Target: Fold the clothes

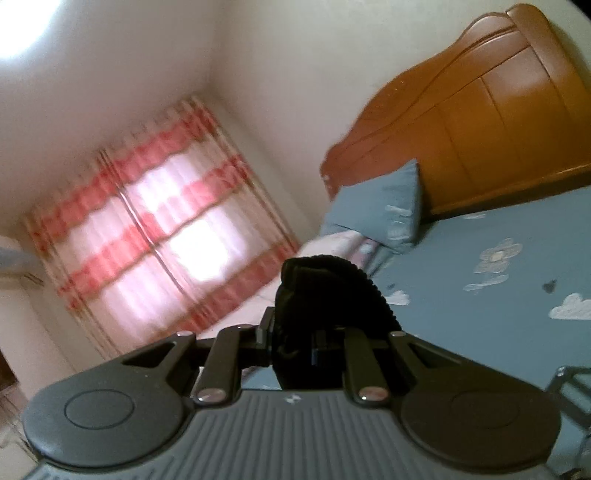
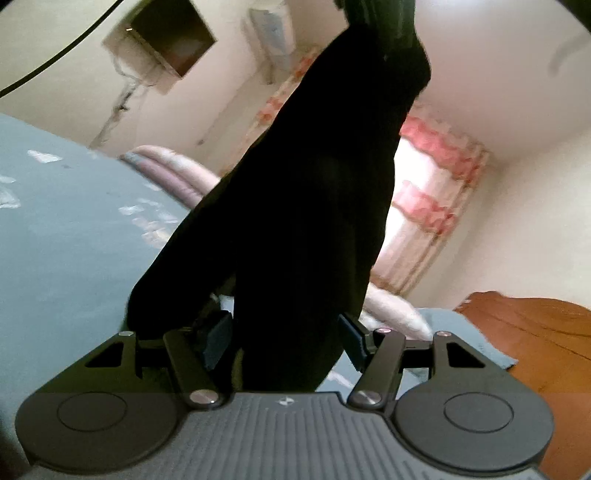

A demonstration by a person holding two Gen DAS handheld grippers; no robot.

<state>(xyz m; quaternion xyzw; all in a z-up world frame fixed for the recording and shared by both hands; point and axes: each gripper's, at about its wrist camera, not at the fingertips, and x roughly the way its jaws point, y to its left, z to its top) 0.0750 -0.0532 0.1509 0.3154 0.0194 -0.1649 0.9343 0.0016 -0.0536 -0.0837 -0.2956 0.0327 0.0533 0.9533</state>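
My left gripper (image 1: 295, 325) is clamped on the black garment (image 2: 314, 192), which hangs through frame centre between my right gripper's (image 2: 286, 339) spread, untouching fingers, so I should close low on its hem.

Bedroom with plain cream walls (image 1: 110, 122). A window is covered by drawn curtains (image 1: 162, 243), white with pink-red bands; daylight glows through them. A bright light patch (image 1: 18, 29) shows high on the ceiling. The bed (image 1: 498, 295) carries a grey-blue sheet printed with flowers and clouds, and a matching pillow (image 1: 384, 210) leans against the orange-brown wooden headboard (image 1: 480, 122). A folded pink quilt (image 2: 173, 170) lies at the bed's edge. A wall-mounted air conditioner (image 2: 271, 29) sits beside a dark square recess (image 2: 173, 40).
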